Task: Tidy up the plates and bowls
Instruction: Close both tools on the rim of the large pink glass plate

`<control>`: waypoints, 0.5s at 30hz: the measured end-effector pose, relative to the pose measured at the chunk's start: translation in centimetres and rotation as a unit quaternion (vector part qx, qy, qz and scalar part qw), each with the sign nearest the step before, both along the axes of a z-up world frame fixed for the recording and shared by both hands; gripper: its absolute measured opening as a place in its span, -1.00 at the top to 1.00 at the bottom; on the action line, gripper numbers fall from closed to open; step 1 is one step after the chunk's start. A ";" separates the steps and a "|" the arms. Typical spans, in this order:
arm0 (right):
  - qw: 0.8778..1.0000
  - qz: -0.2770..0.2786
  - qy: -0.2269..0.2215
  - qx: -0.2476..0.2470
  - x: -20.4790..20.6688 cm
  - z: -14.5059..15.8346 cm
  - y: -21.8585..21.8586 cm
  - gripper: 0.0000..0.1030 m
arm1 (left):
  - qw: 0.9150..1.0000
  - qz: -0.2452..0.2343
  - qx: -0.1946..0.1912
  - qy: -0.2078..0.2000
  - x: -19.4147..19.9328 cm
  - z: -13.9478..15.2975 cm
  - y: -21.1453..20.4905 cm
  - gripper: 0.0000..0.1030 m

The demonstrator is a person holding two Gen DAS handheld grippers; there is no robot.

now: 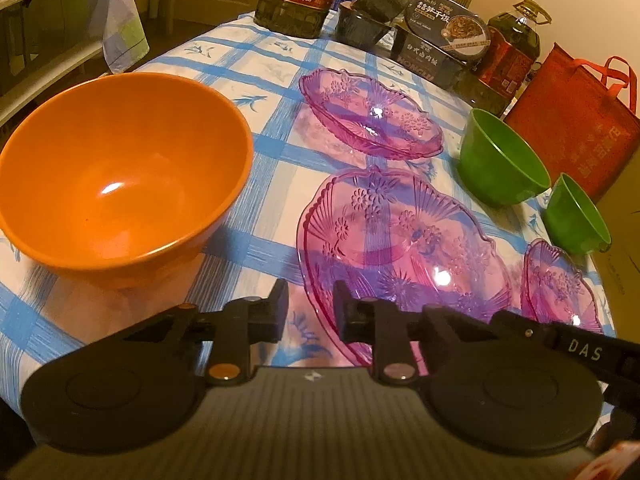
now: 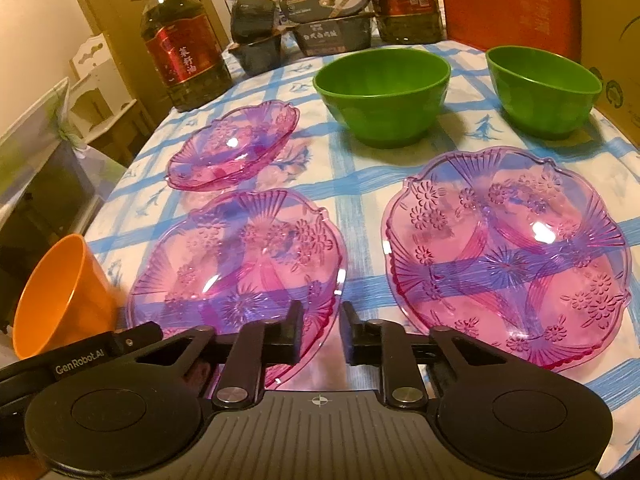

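Observation:
An orange bowl (image 1: 120, 184) stands at the left of the table and shows at the left edge of the right wrist view (image 2: 60, 300). Three pink glass plates lie on the cloth: a far one (image 1: 372, 114) (image 2: 232, 148), a middle one (image 1: 400, 248) (image 2: 236, 264) and a right one (image 1: 560, 284) (image 2: 508, 256). Two green bowls (image 1: 500, 160) (image 1: 576, 216) stand behind them, also in the right wrist view (image 2: 382, 92) (image 2: 542, 88). My left gripper (image 1: 311, 312) is open and empty, at the middle plate's near rim. My right gripper (image 2: 322, 332) is open and empty, between the two near plates.
The table has a blue-checked cloth (image 2: 360, 168). At the back stand oil bottles (image 2: 180, 56) (image 1: 508, 52), stacked black food boxes (image 1: 440, 36) (image 2: 328, 12) and a red bag (image 1: 572, 120). A cardboard box (image 2: 612, 40) is at the right edge.

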State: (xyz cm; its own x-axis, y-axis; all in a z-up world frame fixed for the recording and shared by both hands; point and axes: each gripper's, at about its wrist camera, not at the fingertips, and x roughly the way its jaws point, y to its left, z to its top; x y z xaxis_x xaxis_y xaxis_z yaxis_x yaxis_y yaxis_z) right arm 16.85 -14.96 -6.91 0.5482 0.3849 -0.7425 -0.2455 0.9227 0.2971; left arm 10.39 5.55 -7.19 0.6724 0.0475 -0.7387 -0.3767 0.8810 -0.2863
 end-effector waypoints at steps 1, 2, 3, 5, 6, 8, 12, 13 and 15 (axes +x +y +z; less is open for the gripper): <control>1.000 -0.002 0.001 0.000 0.1 0.0 -0.1 0.73 | 1.000 0.000 0.000 0.000 0.0 0.0 0.0 0.70; 1.000 -0.003 0.002 -0.001 0.1 -0.1 -0.1 0.76 | 1.000 -0.001 -0.001 0.000 0.1 -0.1 0.1 0.72; 1.000 -0.003 0.002 -0.001 0.2 -0.1 -0.2 0.78 | 1.000 -0.003 -0.002 0.000 0.2 0.0 0.0 0.75; 1.000 -0.002 0.001 0.000 0.2 -0.1 -0.2 0.79 | 1.000 -0.007 -0.001 0.000 0.2 0.0 -0.1 0.79; 1.000 -0.002 -0.001 -0.001 0.1 0.0 -0.1 0.80 | 1.000 -0.008 0.001 0.000 0.1 0.1 -0.2 0.79; 1.000 -0.001 -0.005 -0.003 -0.1 0.2 0.0 0.80 | 1.000 -0.013 0.006 -0.001 0.0 0.3 -0.3 0.79; 1.000 -0.002 -0.012 -0.002 -0.8 0.9 -0.4 0.80 | 1.000 -0.023 0.016 -0.010 -0.6 1.4 -0.7 0.78; 1.000 -0.003 -0.015 -0.001 -1.1 1.1 -0.5 0.80 | 0.999 -0.025 0.019 -0.013 -0.8 1.7 -0.9 0.78; 1.000 -0.008 -0.021 0.001 -1.6 1.7 -1.0 0.80 | 0.999 -0.031 0.026 -0.018 -1.1 2.4 -1.5 0.78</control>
